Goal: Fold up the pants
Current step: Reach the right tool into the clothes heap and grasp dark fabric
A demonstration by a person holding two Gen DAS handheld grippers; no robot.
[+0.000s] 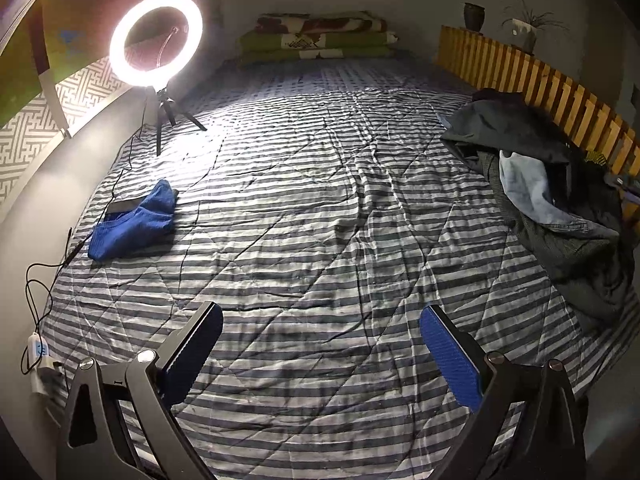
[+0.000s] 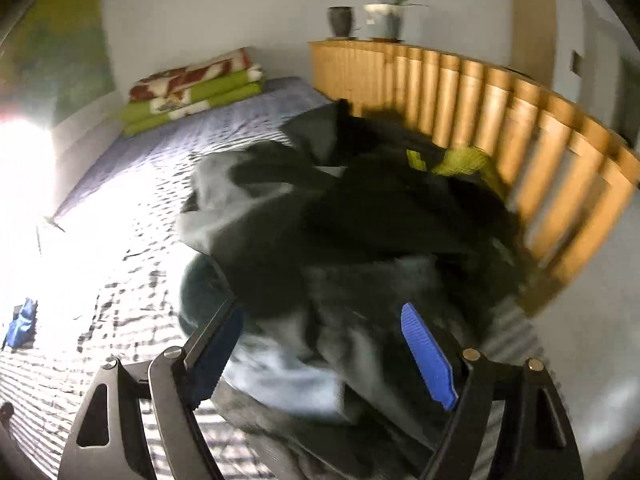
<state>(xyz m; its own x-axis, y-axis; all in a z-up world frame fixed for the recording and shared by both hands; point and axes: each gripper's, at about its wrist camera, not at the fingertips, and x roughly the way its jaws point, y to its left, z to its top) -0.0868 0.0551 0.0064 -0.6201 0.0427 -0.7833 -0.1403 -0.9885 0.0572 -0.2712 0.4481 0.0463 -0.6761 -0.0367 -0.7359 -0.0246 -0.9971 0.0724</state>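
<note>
Pants are somewhere in that dark heap of clothes (image 1: 560,184) on the right side of the striped quilt (image 1: 312,208), against the wooden slat rail (image 1: 552,96), but which garment is which is impossible to sort out. The right wrist view is smeared with blur, the pile (image 2: 352,220) filling it. The right gripper (image 2: 324,344) has its jaws spread wide over the heap, nothing pinched. The left gripper (image 1: 320,344) gapes open above bare quilt, empty. Only the left view shows the ring light (image 1: 156,40) clearly, and the folded blue garment (image 1: 134,224) beside its cable.
</note>
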